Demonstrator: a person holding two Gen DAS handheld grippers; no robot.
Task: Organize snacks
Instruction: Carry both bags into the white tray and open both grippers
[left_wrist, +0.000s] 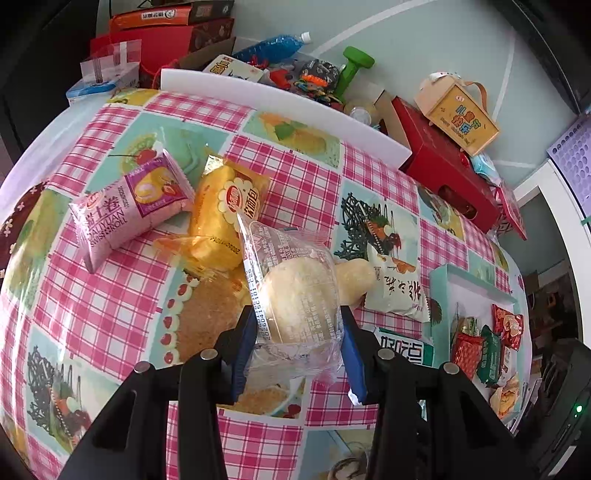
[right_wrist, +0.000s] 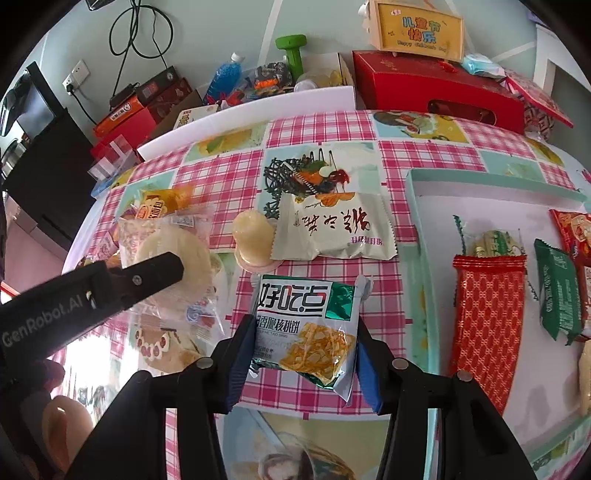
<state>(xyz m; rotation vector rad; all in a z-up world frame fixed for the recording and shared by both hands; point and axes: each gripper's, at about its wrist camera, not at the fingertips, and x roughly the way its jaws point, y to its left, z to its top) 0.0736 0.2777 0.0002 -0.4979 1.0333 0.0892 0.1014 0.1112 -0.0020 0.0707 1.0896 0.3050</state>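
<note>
Left gripper (left_wrist: 297, 354): clamped on a clear-wrapped pale cake (left_wrist: 295, 295), blue pads pressing both sides of the wrapper; the cake is held above the table.
Right gripper (right_wrist: 301, 354): clamped on a green-and-white biscuit pack (right_wrist: 306, 328), pads against its two side edges, the pack lifted off the cloth.
Near the left gripper: a yellow bread pack (left_wrist: 225, 214) lies just beyond the cake, with a pink Swiss roll pack (left_wrist: 129, 210) beside it to the left.
Between the grippers: a white chip bag (right_wrist: 332, 229) lies flat on the table, a small jelly cup (right_wrist: 253, 236) touching its left edge.
Tray (right_wrist: 417, 206): teal-rimmed, on the right of the table; it holds a red pack (right_wrist: 487, 317), a dark green pack (right_wrist: 557, 291) and other small snacks.
Table (left_wrist: 110, 314): covered in a pink plaid cloth with dessert pictures.
Far edge: a white foam board (left_wrist: 280, 99), red boxes (left_wrist: 443, 173), a green dumbbell (left_wrist: 354, 62), a blue bottle (left_wrist: 273, 46).
</note>
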